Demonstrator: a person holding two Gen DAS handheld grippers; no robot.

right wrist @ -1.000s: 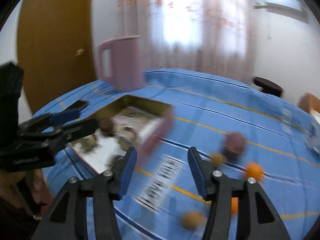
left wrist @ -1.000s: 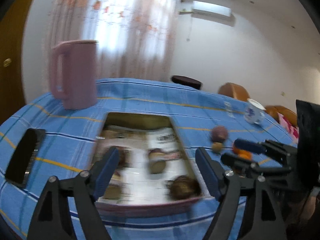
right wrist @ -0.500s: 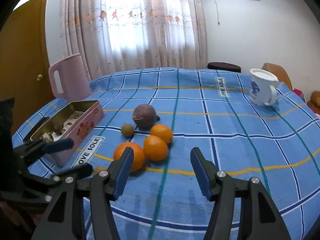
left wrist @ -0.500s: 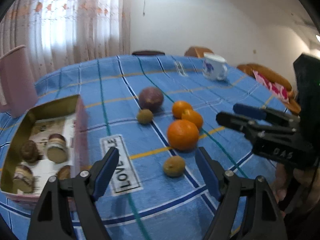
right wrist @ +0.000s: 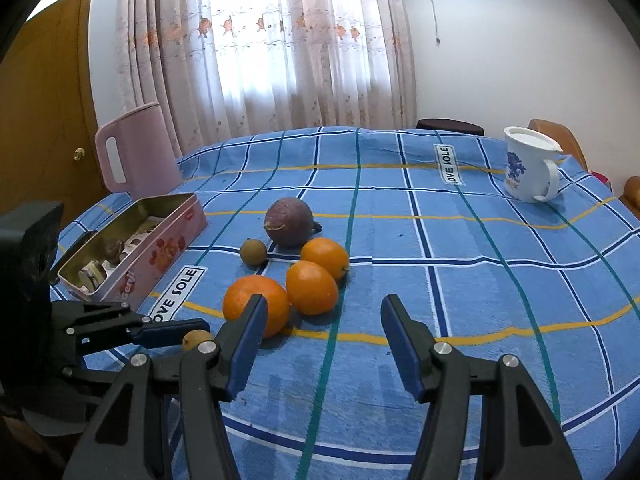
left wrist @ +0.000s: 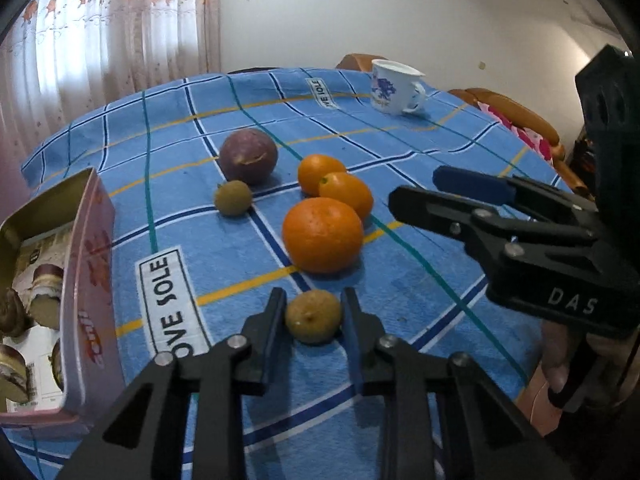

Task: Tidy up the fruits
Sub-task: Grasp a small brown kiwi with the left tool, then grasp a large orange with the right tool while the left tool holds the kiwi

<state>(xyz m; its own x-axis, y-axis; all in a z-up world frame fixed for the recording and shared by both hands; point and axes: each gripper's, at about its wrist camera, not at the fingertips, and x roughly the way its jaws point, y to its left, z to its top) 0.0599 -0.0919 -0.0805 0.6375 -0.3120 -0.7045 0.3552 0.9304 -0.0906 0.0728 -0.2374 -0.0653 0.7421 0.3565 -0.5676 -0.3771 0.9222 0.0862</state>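
On the blue checked cloth lie a purple passion fruit (left wrist: 248,156) (right wrist: 289,222), a big orange (left wrist: 322,234) (right wrist: 256,310), two smaller oranges (left wrist: 320,172) (left wrist: 348,194) and a small brown fruit (left wrist: 233,198). A second small brown fruit (left wrist: 314,316) (right wrist: 196,338) rests on the cloth in front of the big orange. My left gripper (left wrist: 312,308) is shut on it, one finger pressed against each side. My right gripper (right wrist: 325,308) stands open over bare cloth just right of the oranges, with nothing between its fingers. In the left wrist view it (left wrist: 418,188) reaches in from the right.
An open pink tin (left wrist: 86,280) (right wrist: 168,248) holding wrapped sweets sits left of the fruit. A pink jug (right wrist: 138,156) stands behind it. A white mug with a blue print (left wrist: 394,88) (right wrist: 528,168) stands at the far right. Chairs lie beyond the table edge.
Both views swung from the tin to the fruit pile. My left gripper moved down onto the near small brown fruit and shut on it. The right gripper's gap stayed the same.
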